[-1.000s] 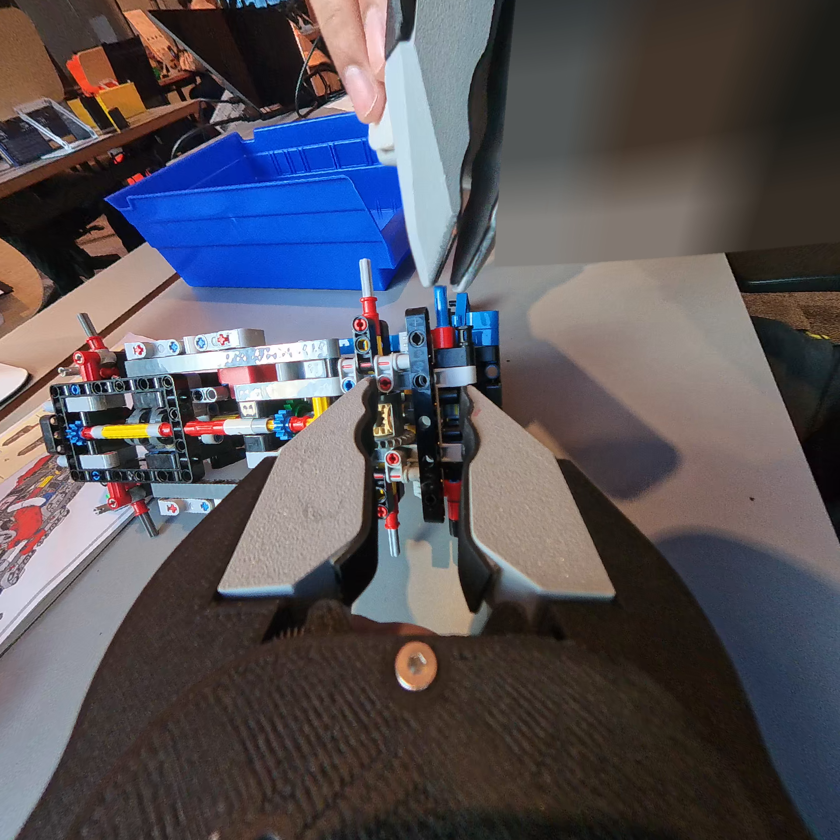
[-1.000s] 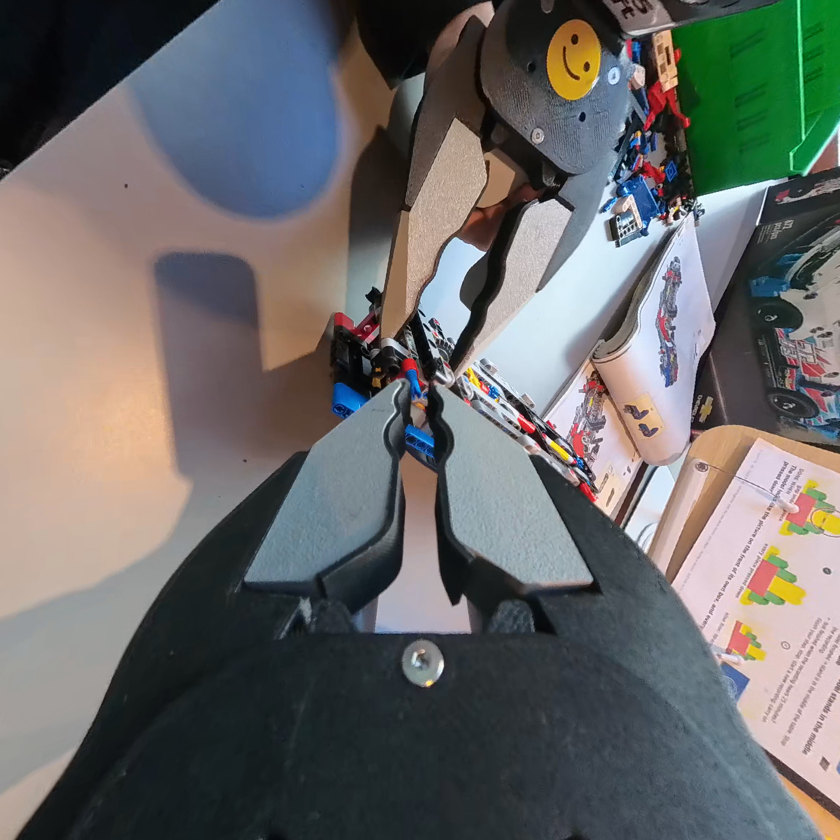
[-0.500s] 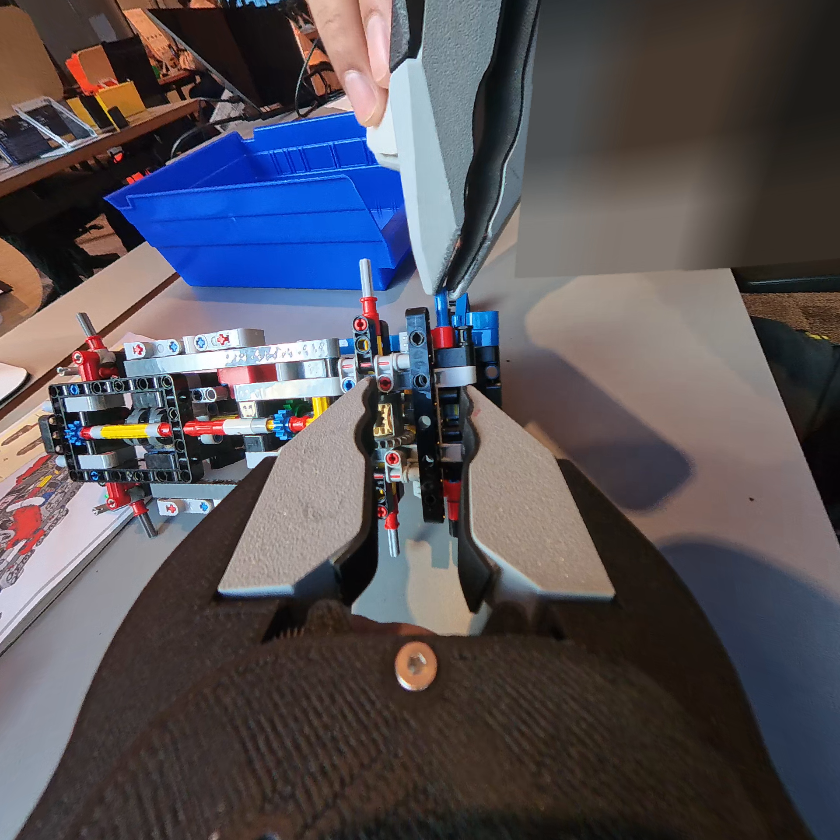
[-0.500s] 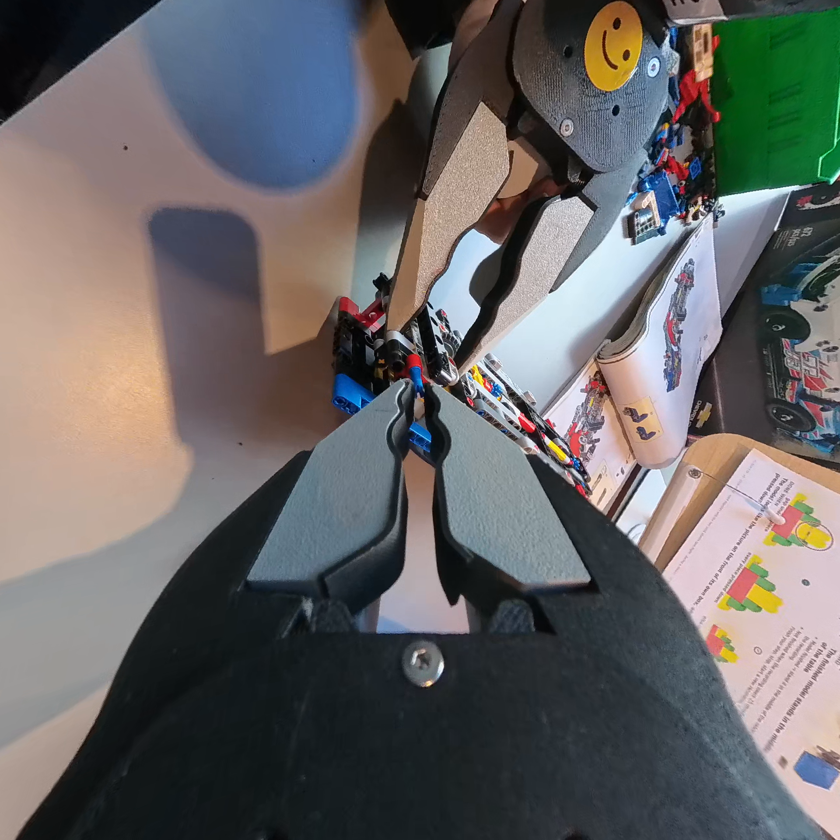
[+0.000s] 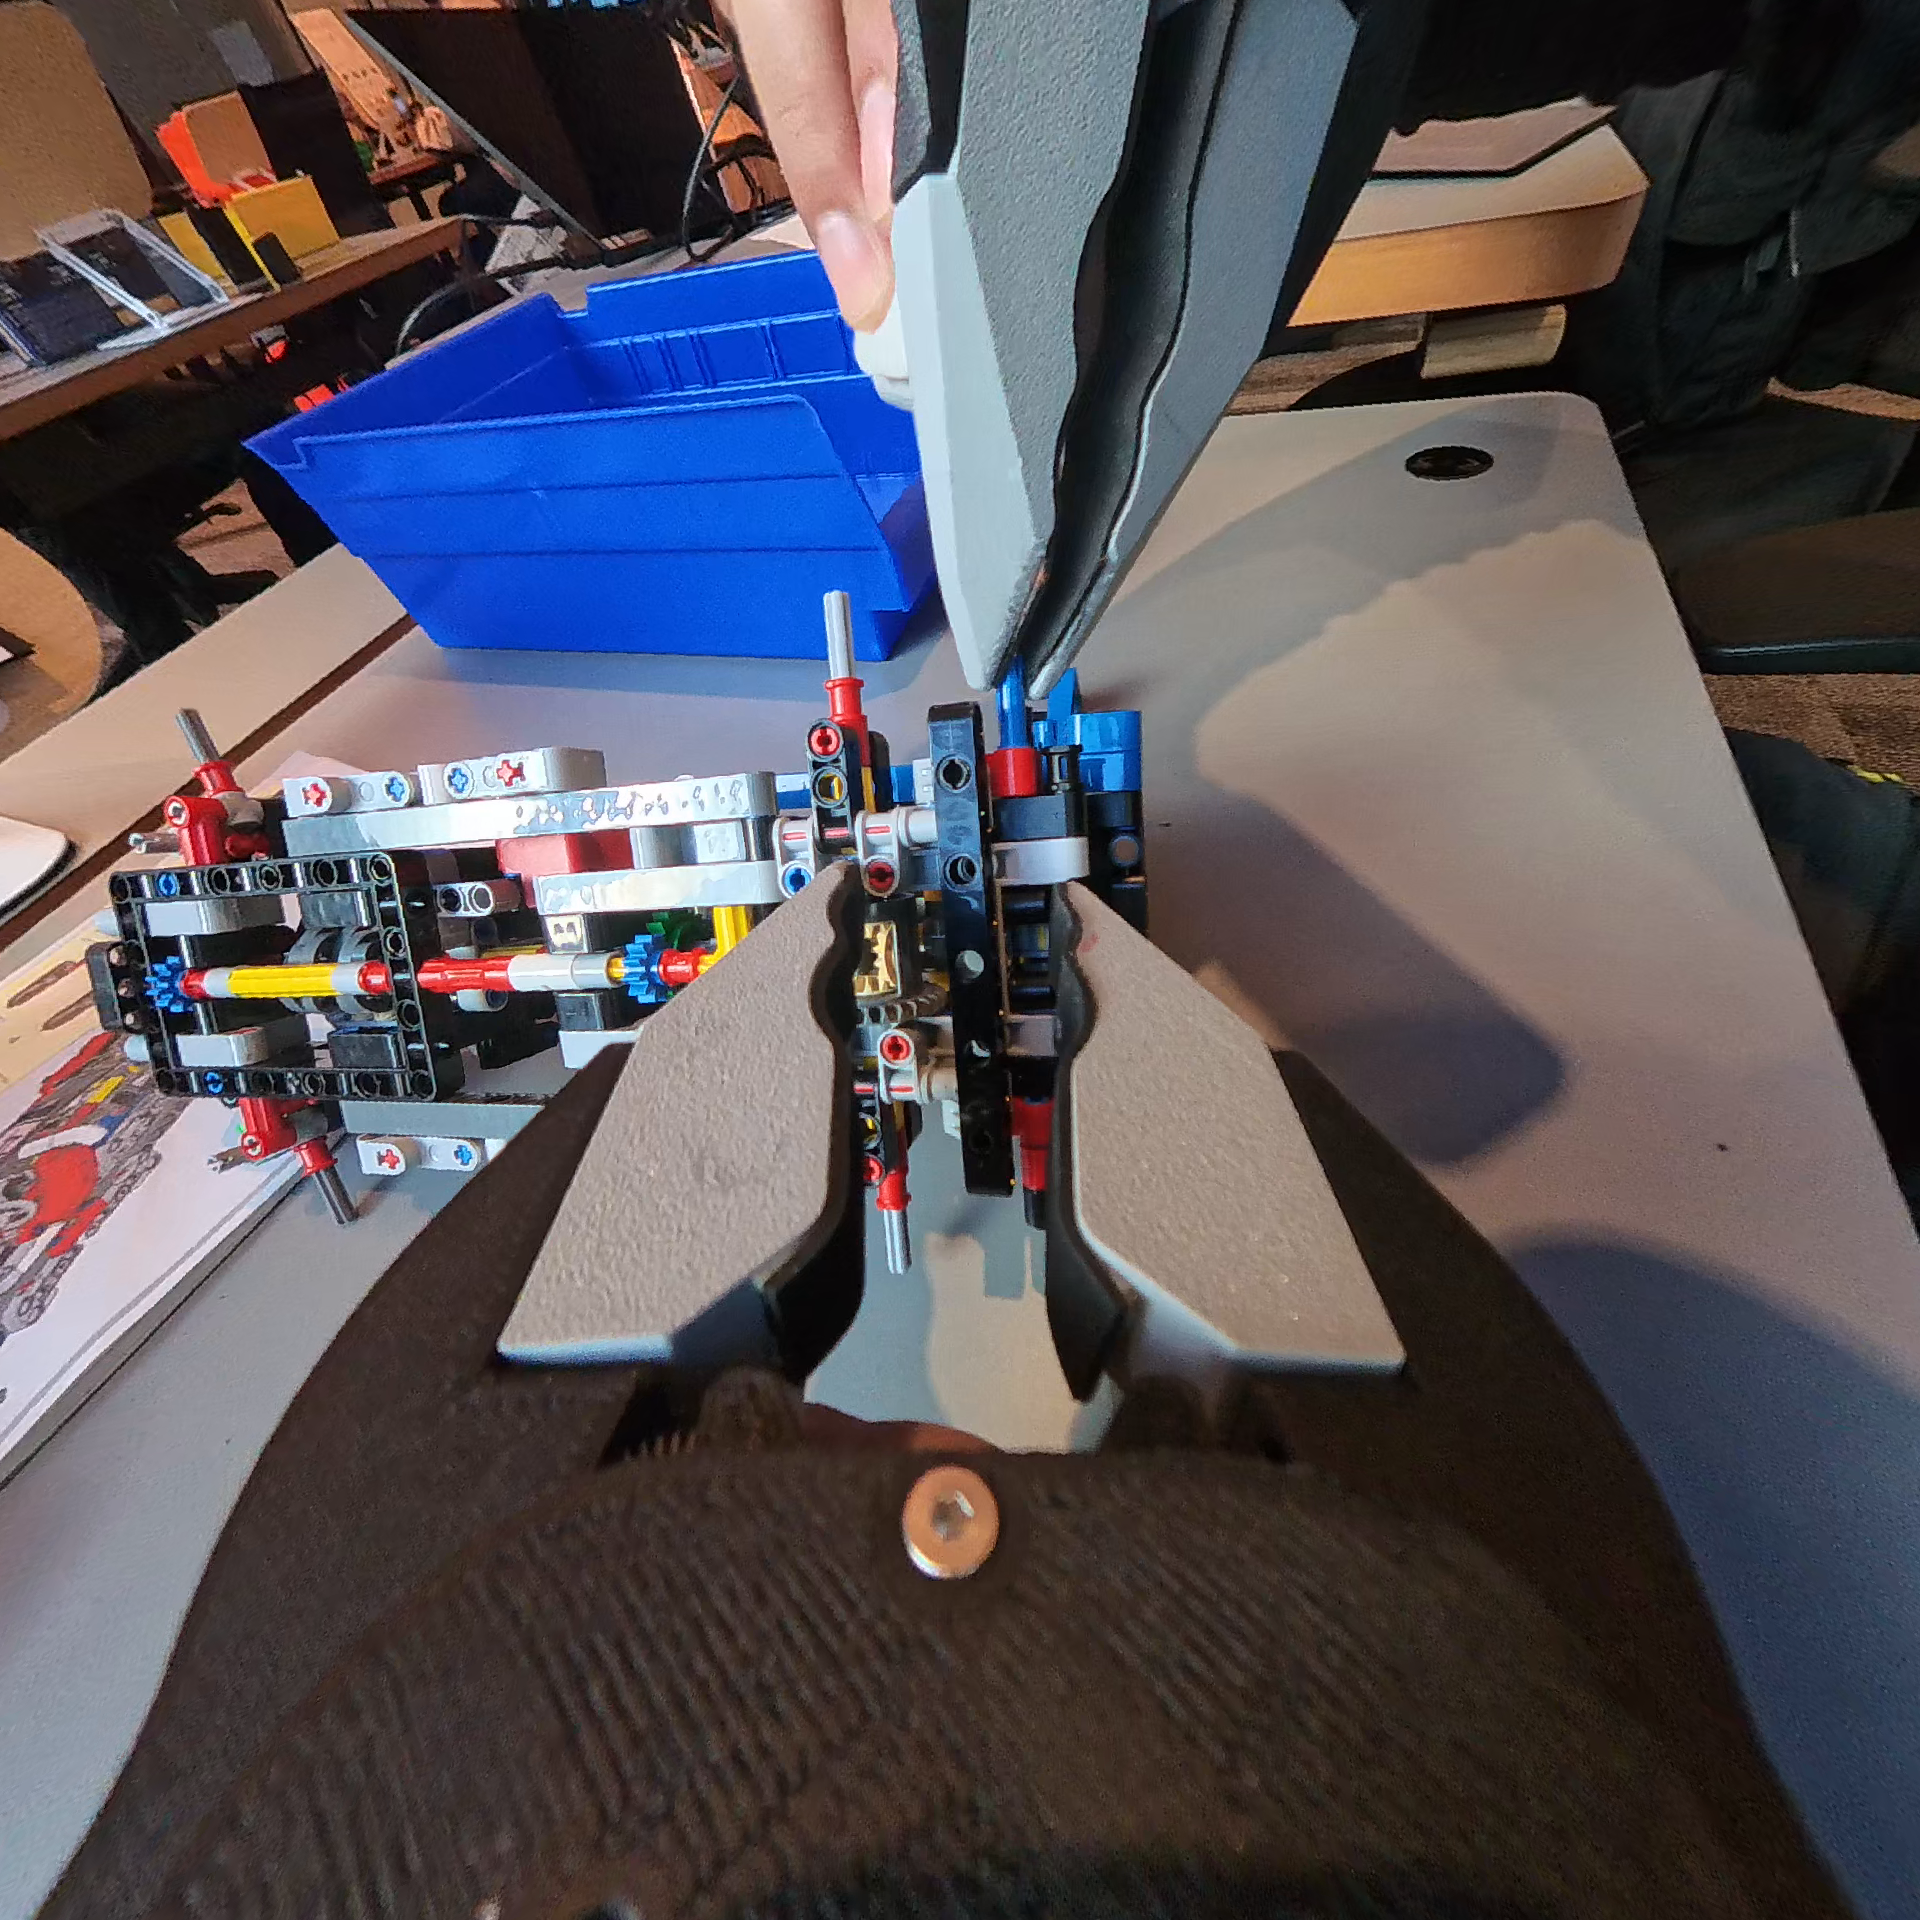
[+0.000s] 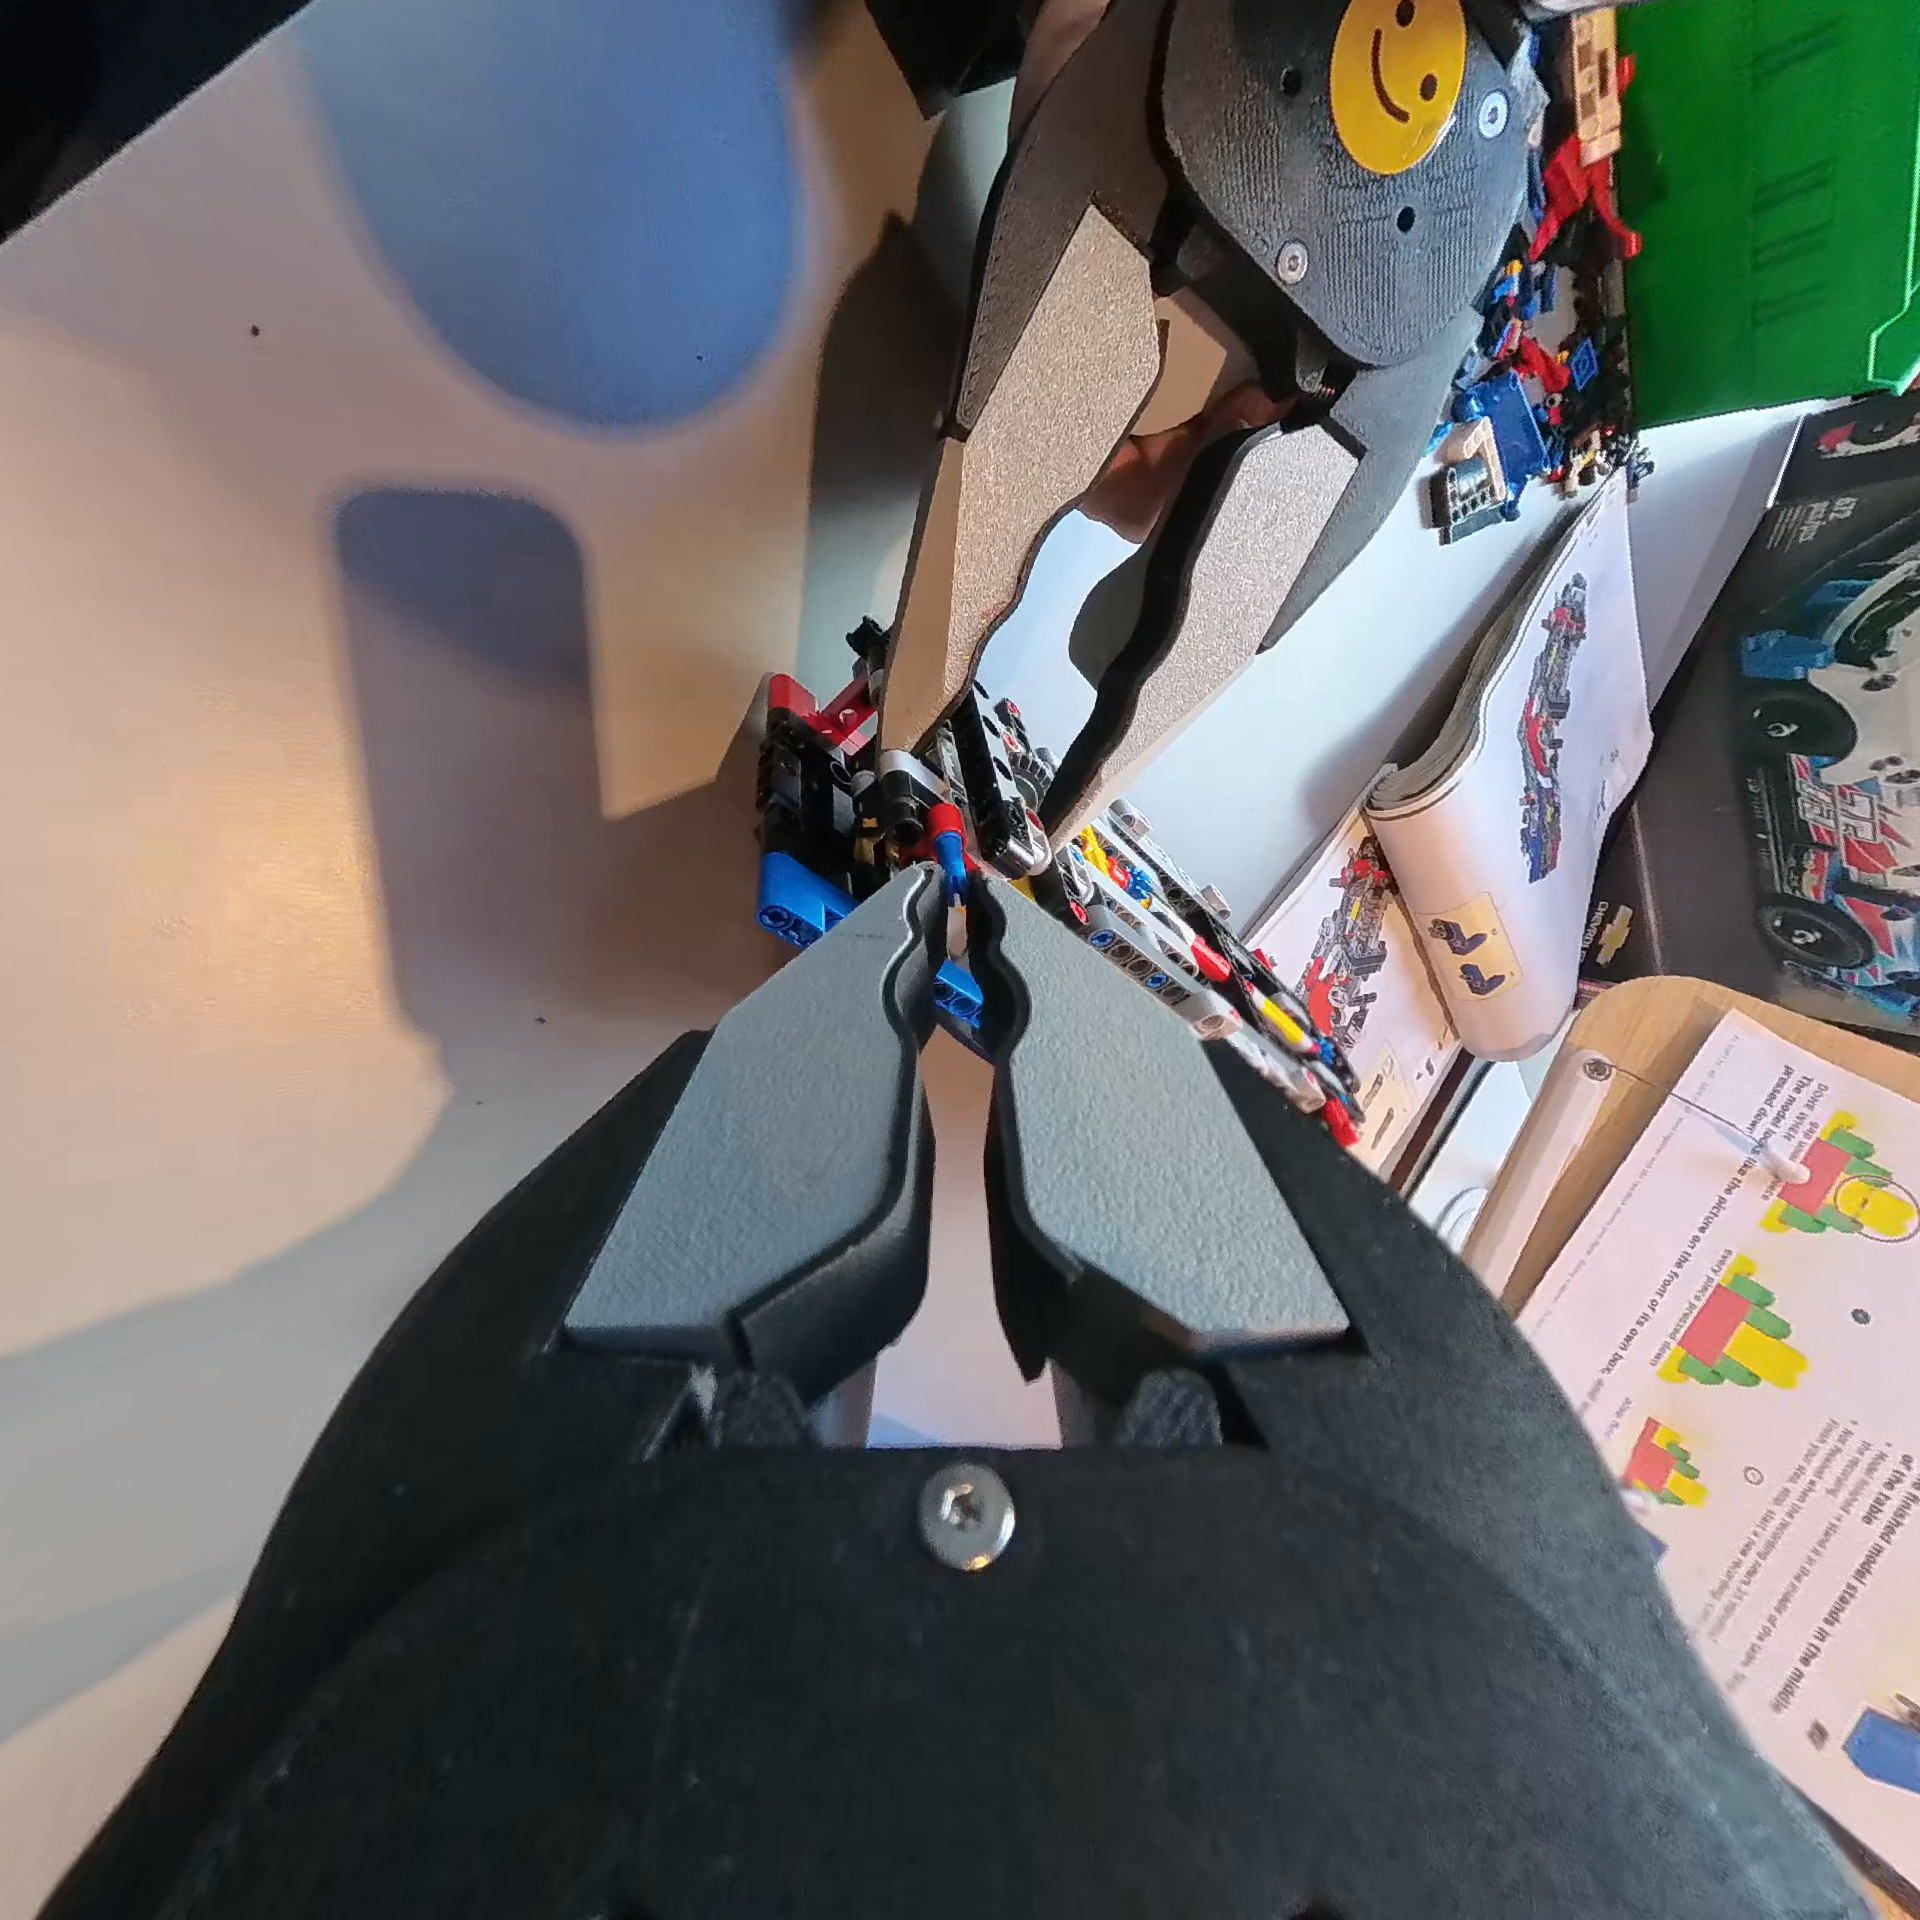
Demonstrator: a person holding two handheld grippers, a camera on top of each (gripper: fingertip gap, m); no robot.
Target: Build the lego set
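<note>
Through the left wrist view, my left gripper (image 5: 956,914) clamps the right end of the lego chassis (image 5: 623,914), one finger on each side of its black upright beam; the chassis lies lengthwise on the grey tabletop (image 5: 1455,831). My right gripper (image 5: 1023,675) comes down from above, its fingers nearly together around a thin blue pin (image 5: 1010,698) that stands up from the top of the chassis. A blue bin (image 5: 623,499) sits behind the chassis, and an open instruction booklet (image 5: 73,1195) lies under its left end.

Through the right wrist view, my right gripper (image 6: 954,899) is narrowed onto the blue pin (image 6: 948,854), which shows between the tips. My left gripper (image 6: 987,769) straddles the chassis (image 6: 1039,862) beyond it. Loose lego pieces (image 6: 1538,332) lie beside a green bin (image 6: 1766,187), with a set box (image 6: 1829,779) and a printed sheet (image 6: 1766,1351) at the right.
</note>
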